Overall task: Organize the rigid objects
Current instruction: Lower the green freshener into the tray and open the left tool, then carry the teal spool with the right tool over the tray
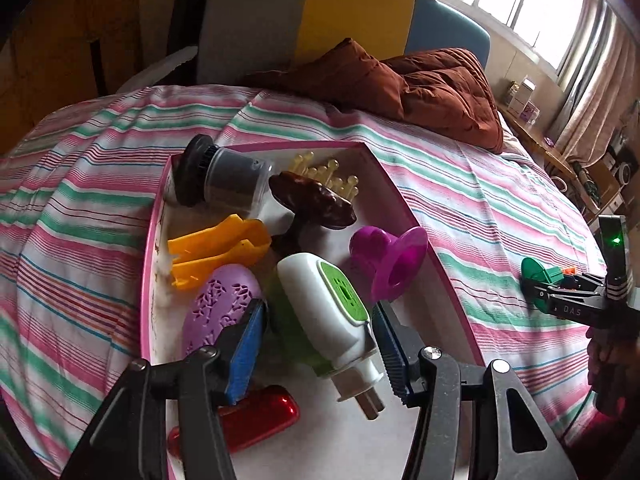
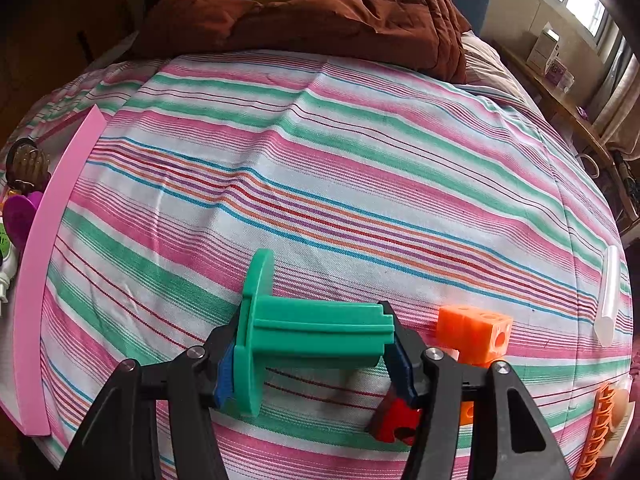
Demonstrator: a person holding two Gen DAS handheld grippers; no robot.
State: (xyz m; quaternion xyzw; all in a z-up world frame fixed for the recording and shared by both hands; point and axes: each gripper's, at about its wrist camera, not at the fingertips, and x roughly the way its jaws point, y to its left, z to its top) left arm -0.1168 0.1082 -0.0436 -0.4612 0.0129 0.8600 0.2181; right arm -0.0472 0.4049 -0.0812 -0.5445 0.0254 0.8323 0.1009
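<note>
Green spool (image 2: 316,332) sits clamped end to end in the right tongs (image 2: 316,354), low over the striped bed (image 2: 360,184), right of the pink box (image 1: 404,196). Left tongs (image 1: 320,332) angle down into the box, part open around the white plug (image 1: 324,312), apparently just released; the spool likely goes in next

Support surface: bed covered by a pink, green and white striped cotton sheet (image 2: 320,152). Rumpled rust-brown quilt (image 2: 340,12) heaped at the far edge. Shallow pink-walled cardboard box (image 1: 436,264) rests on the sheet toward the left side. Near the front edge: orange plastic cube block with round holes (image 2: 476,332), a small red plastic piece (image 2: 396,420). Translucent white tube (image 2: 608,296) near the right edge; orange ribbed plastic part (image 2: 600,428) at the front right corner.
</note>
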